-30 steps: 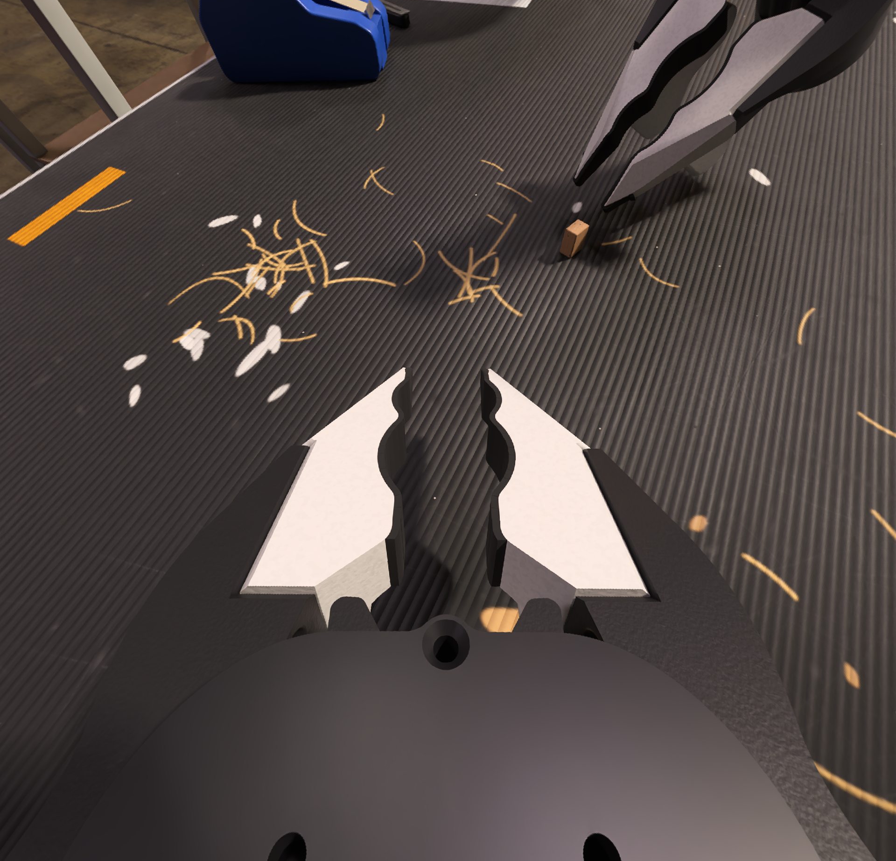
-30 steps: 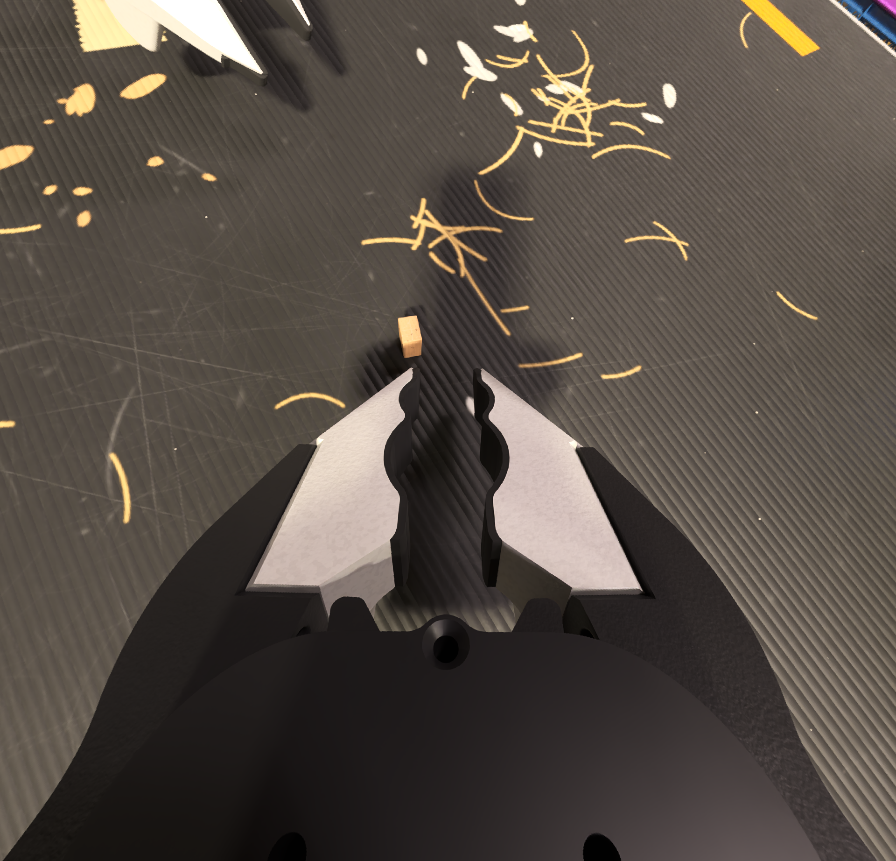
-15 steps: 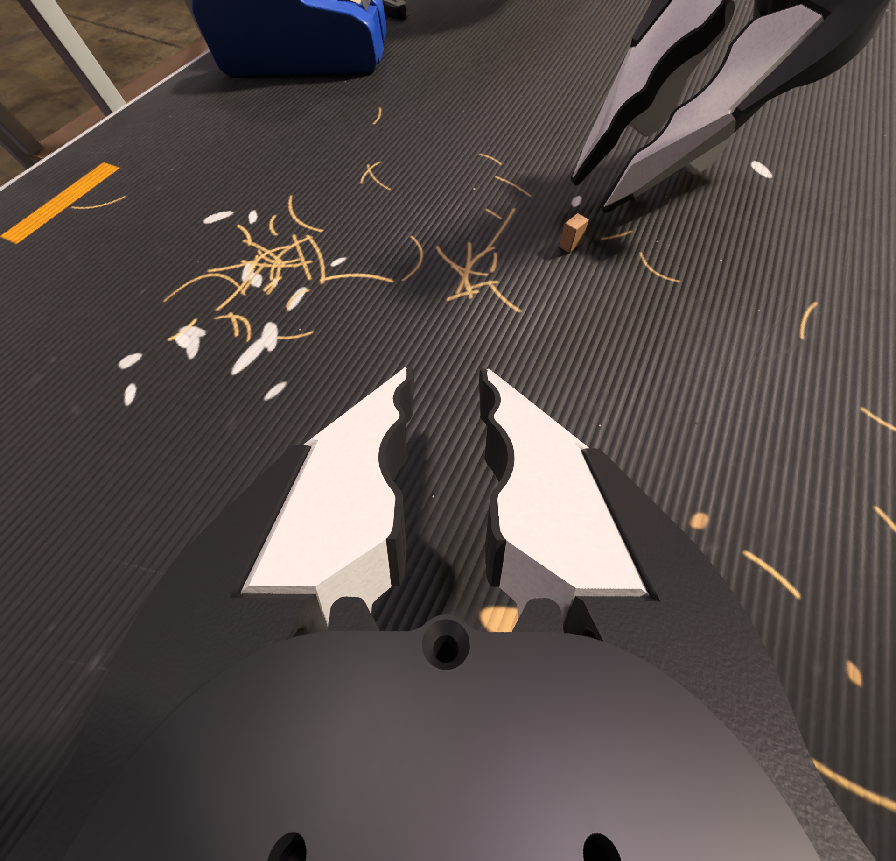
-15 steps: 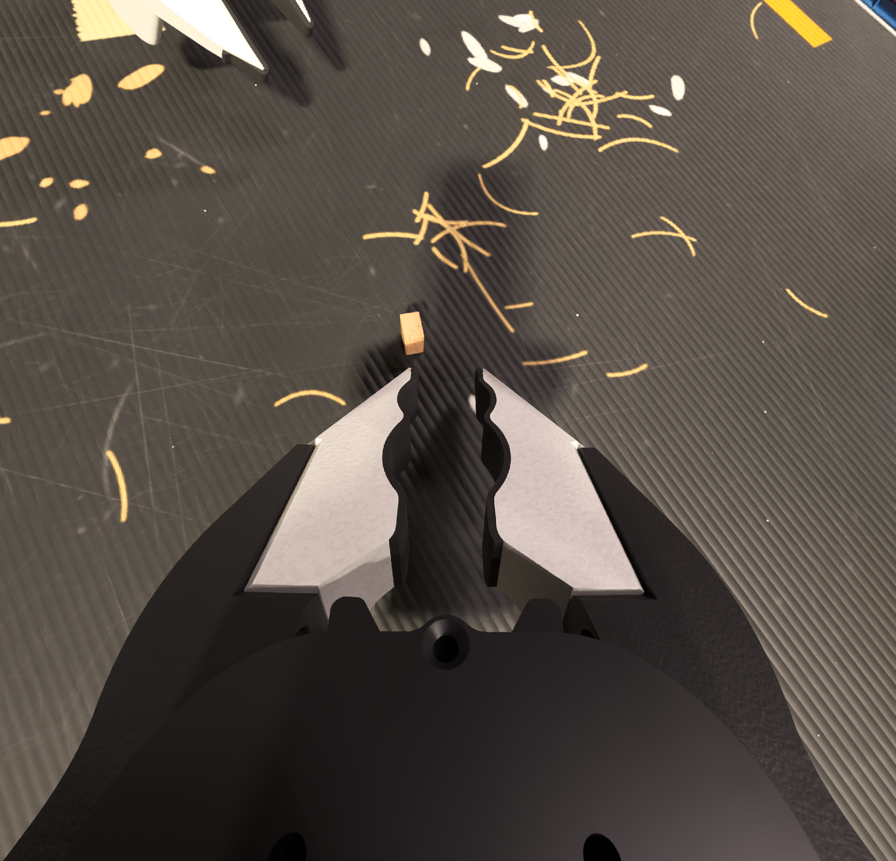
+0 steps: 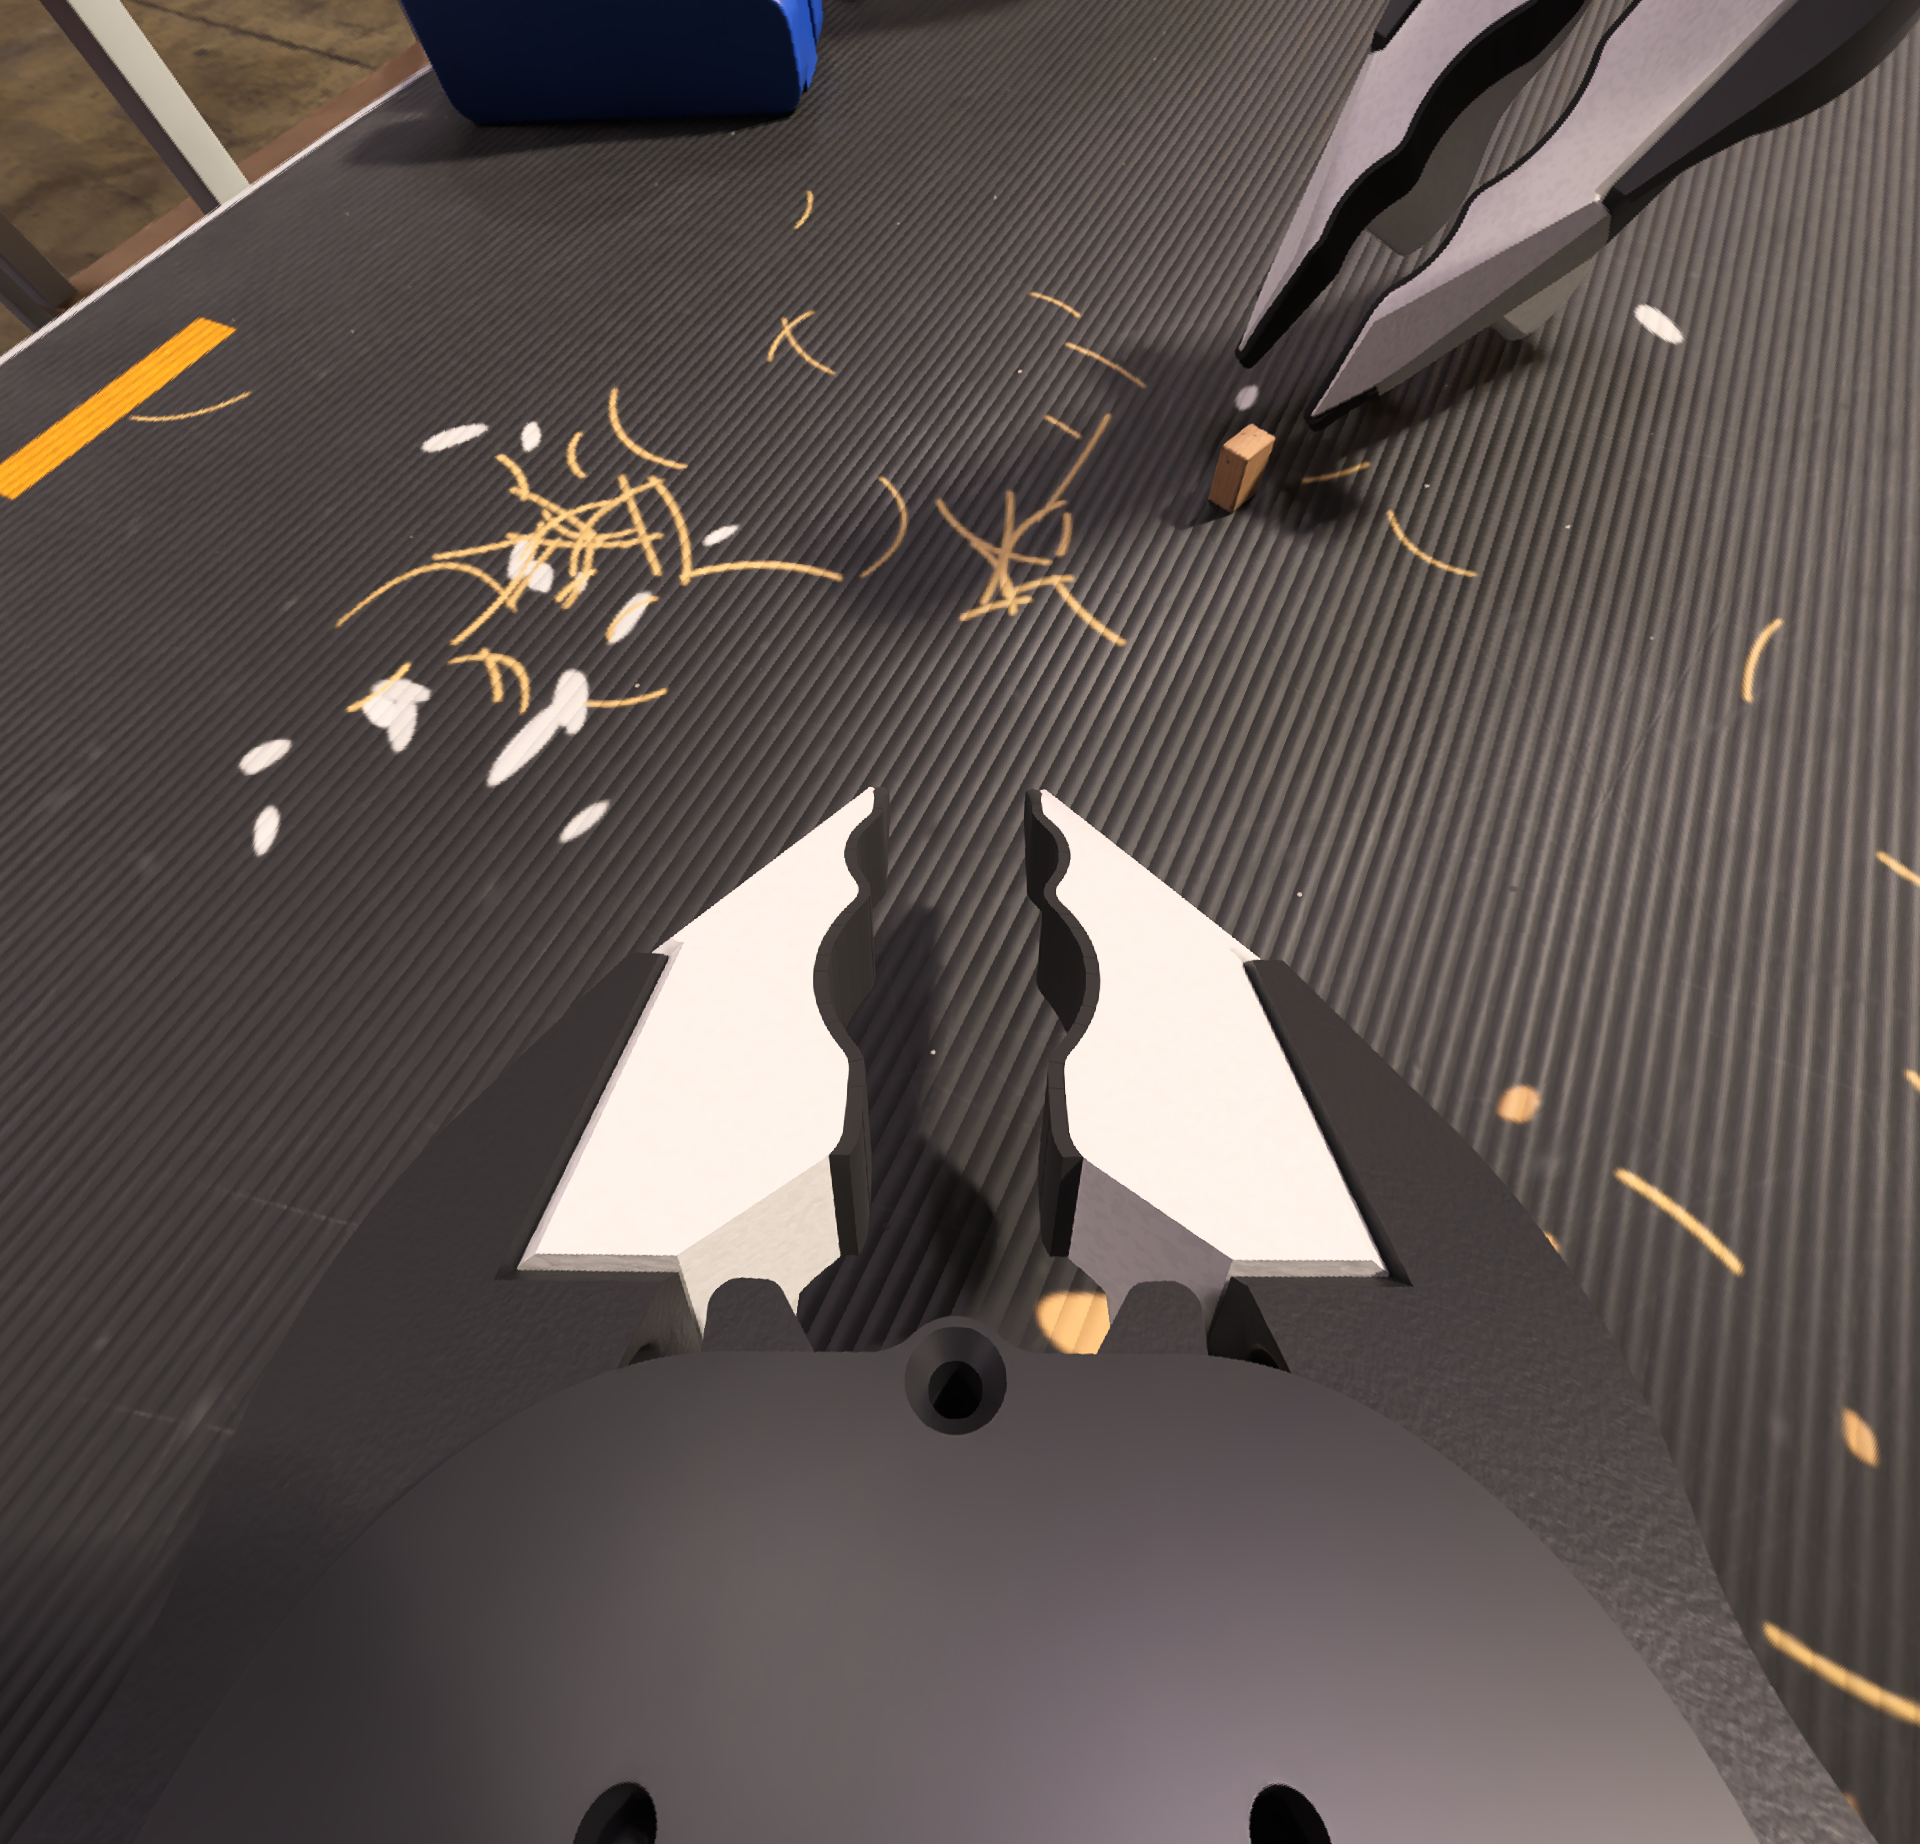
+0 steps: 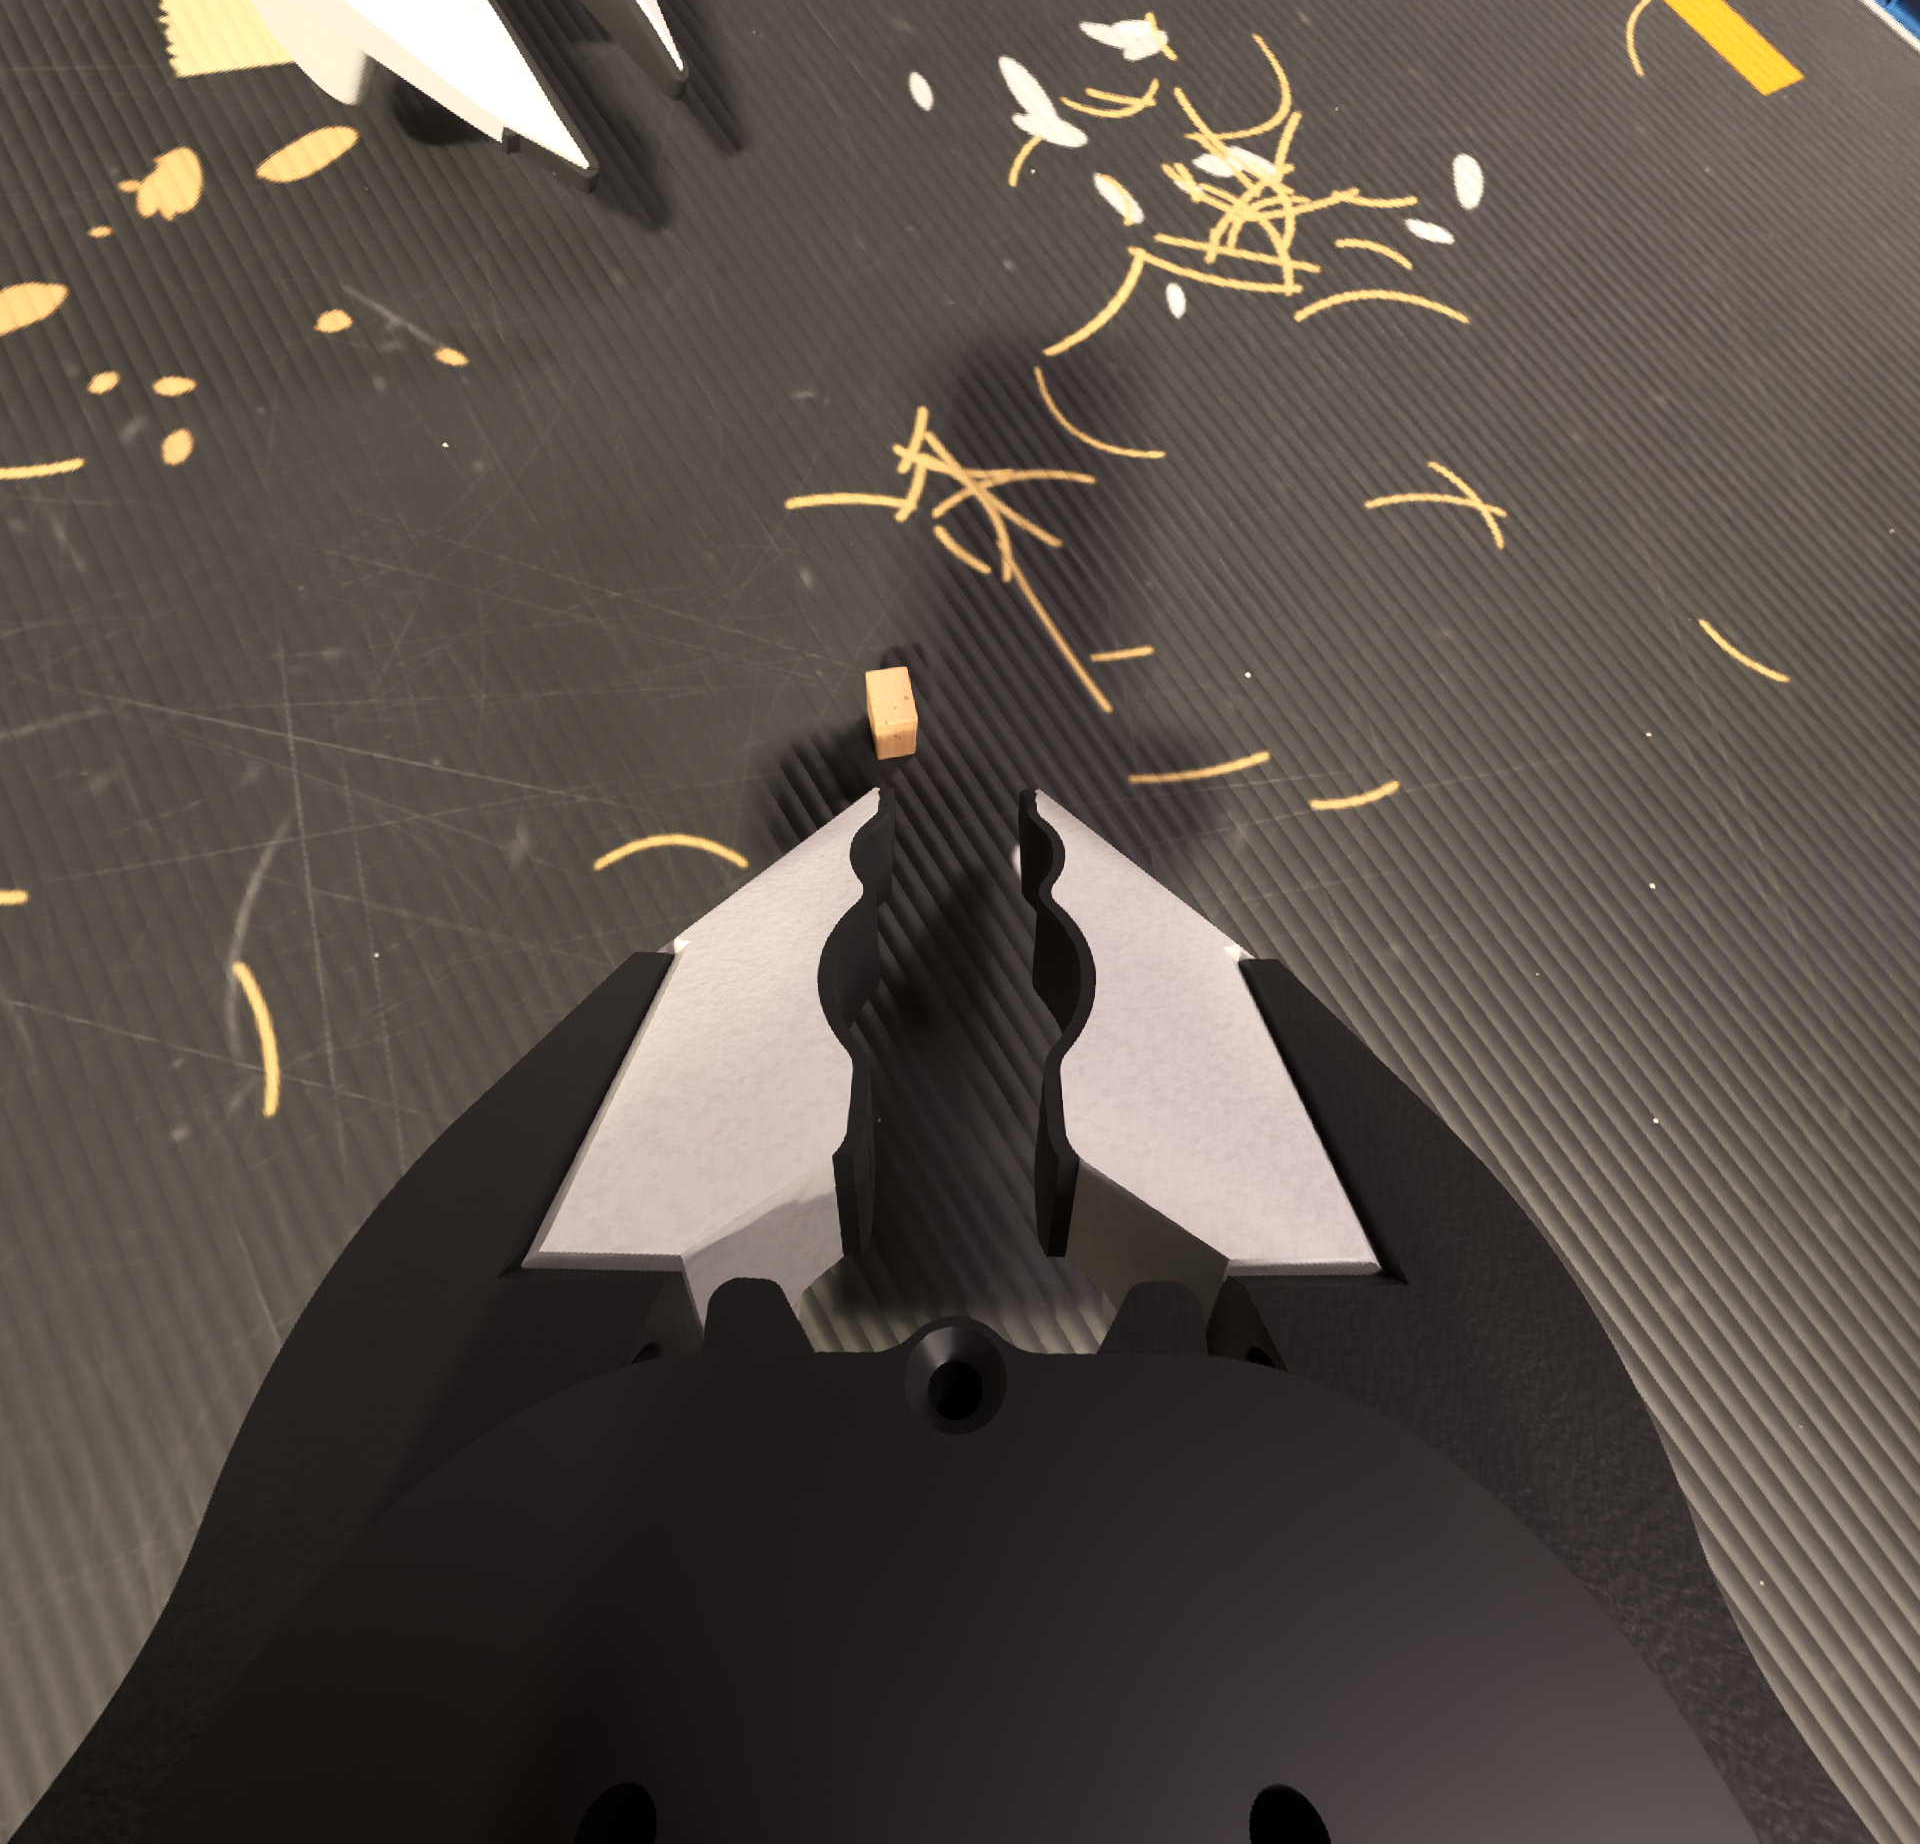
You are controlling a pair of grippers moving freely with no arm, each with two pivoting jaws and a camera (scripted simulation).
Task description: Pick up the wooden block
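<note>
Since a second ago your right tongs (image 6: 954, 795) are edging closer to the wooden block (image 6: 890, 712), which is standing on the table (image 6: 1558, 963) just beyond their left tip. You are still approaching: both tongs are apart and empty, tilted down. Next, shift slightly left to straddle the block; your left tongs (image 5: 956, 797) are hovering well apart from it.

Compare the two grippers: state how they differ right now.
The right gripper has its tips just short of the wooden block; the left gripper is far from the block, over bare mat. The right gripper's finger faces look shaded grey; the left gripper's look bright white. The block sits nearer the right gripper's left fingertip than its centre line. Both are open and hold nothing.
</note>
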